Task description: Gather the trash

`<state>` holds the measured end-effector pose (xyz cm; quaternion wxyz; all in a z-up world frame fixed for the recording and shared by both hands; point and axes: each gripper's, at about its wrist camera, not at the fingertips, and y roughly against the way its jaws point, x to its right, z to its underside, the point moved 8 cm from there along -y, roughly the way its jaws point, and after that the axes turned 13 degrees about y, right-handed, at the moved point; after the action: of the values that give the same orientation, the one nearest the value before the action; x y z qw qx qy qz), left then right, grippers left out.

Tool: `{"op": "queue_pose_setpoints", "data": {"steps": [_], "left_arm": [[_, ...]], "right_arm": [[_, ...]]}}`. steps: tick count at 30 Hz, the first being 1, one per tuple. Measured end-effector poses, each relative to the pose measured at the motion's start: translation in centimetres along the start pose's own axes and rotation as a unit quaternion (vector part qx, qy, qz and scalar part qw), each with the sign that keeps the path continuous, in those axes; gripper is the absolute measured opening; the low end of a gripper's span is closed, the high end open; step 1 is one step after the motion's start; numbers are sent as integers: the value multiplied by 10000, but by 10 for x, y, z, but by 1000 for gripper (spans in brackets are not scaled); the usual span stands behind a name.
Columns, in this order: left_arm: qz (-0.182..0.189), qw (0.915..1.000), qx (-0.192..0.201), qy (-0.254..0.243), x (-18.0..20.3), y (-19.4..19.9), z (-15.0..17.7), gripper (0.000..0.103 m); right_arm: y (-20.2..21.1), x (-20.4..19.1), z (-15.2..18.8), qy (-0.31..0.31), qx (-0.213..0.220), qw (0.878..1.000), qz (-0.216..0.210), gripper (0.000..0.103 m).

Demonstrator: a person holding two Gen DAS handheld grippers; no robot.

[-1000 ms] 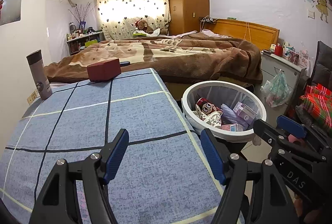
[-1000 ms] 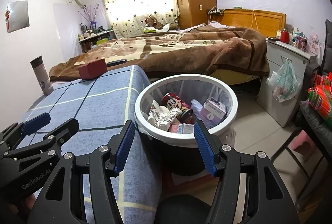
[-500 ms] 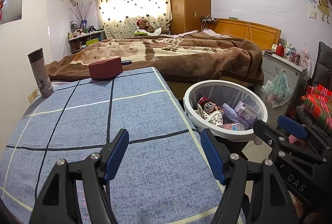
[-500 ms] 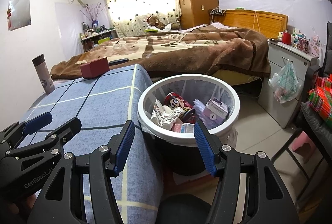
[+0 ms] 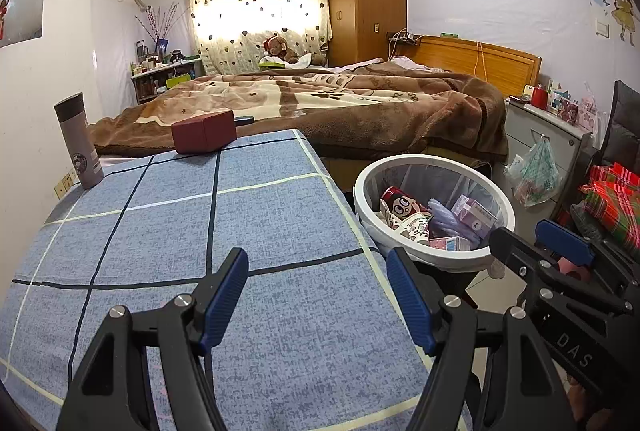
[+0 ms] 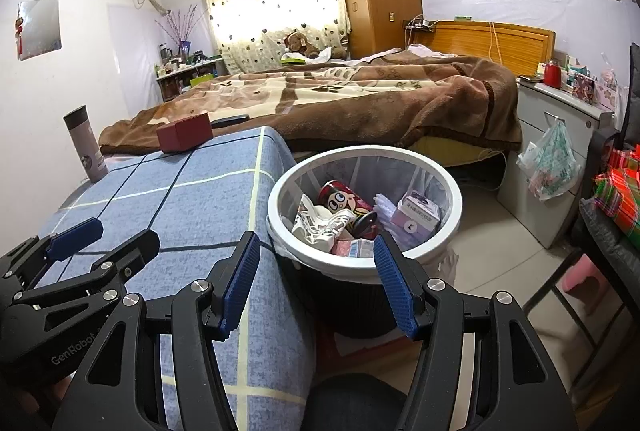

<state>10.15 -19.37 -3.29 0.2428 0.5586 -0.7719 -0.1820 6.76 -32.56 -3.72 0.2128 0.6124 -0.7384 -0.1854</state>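
While left claw point(image 5: 317, 295) hangs released over blue cloth point(image 5: 180, 231), right claw point(image 6: 316, 279) tilts down released before bin point(image 6: 452, 227).

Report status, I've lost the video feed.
Left gripper open, empty. Right gripper open, empty. Trash bin holds trash. Nothing blocking.

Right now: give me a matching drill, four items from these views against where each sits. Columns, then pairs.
Items:
1. red box
2. thermos
3. cartoon can
4. plastic bag

Places:
A. inside the white bin
B. hanging on the grey cabinet
C. far end of the blue cloth
D. far left corner, by the wall

Pairs: 1-C, 2-D, 3-A, 4-B
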Motion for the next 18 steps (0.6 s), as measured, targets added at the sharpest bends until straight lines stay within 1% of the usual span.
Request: {"op": "queue_pose_setpoints", "data": {"steps": [18], "left_arm": [[26, 10000, 15, 6, 3, 1, -1, 74]], "right_arm": [[1, 0, -1, 18, -1, 10000, -27, 61]]}}
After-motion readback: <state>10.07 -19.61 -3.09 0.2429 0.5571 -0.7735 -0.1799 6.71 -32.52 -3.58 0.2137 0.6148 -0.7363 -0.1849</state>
